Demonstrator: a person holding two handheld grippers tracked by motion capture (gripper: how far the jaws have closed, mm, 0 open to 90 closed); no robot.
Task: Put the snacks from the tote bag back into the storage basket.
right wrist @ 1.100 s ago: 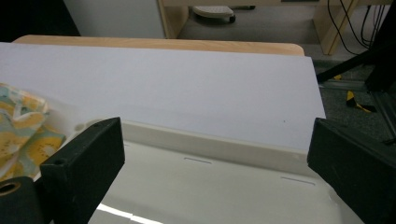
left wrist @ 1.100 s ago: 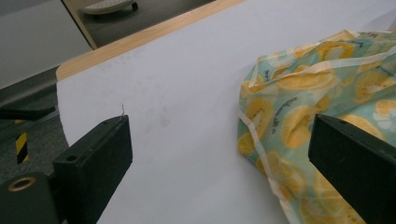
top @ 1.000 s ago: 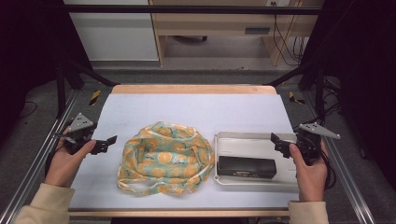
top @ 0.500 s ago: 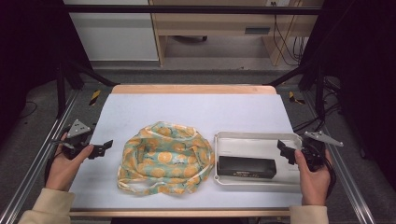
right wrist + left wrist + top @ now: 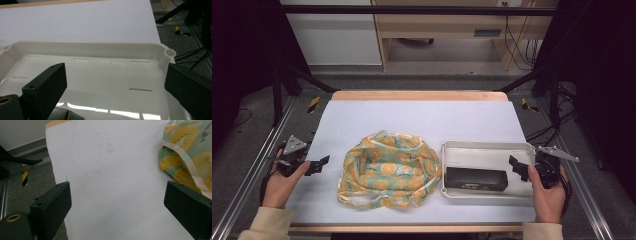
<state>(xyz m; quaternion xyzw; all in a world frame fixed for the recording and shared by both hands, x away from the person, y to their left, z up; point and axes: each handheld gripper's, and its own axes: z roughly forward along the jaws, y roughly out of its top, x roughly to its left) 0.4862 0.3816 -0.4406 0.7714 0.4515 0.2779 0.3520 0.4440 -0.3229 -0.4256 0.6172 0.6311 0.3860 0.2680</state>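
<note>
While both jaws gape empty: crumpled citrus-print cloth point(image 5: 387, 169), white-edged, beside tray point(image 5: 487, 148).

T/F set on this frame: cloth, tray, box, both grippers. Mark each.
1. The fruit-print cloth lies left of the white tray. True.
2. The black box sits on the cloth. False: it lies in the tray, along its near side.
3. The left gripper is shut on the cloth. False: its jaws stand open, beside the cloth.
4. The right gripper is open at the tray's right end. True.
5. The tray is stacked on the cloth. False: they lie side by side.
</note>
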